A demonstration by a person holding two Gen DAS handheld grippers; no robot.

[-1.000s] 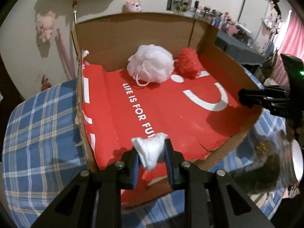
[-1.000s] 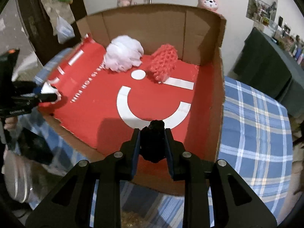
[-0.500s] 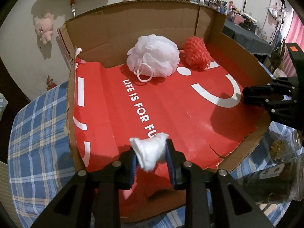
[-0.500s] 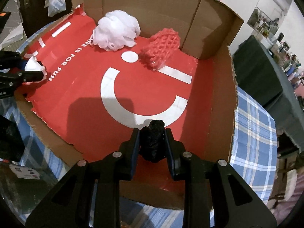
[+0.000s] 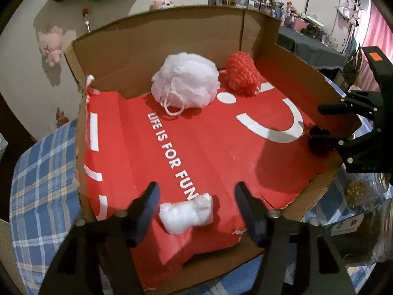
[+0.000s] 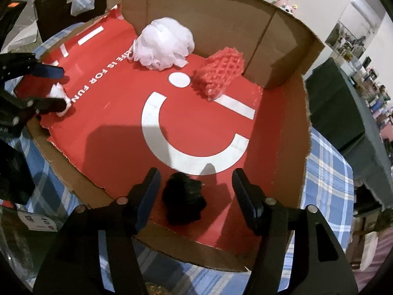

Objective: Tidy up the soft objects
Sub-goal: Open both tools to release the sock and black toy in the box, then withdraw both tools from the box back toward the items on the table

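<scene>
A: Left wrist view: the left gripper (image 5: 196, 194) has its fingers spread wide, and the white wad (image 5: 186, 213) lies loose between them on the red liner (image 5: 201, 147), touching neither finger. Its underside is hidden.

B: Right wrist view, same story. The right gripper (image 6: 195, 180) is wide apart, the black clump (image 6: 184, 202) sitting between the fingers near the box (image 6: 201, 12) front edge. Too dark to make out its texture.

A: At the back wall, the white puff (image 5: 185, 83) and red mesh roll (image 5: 242, 76) sit side by side.

B: The jar (image 5: 363, 223) at right is cut off.
</scene>
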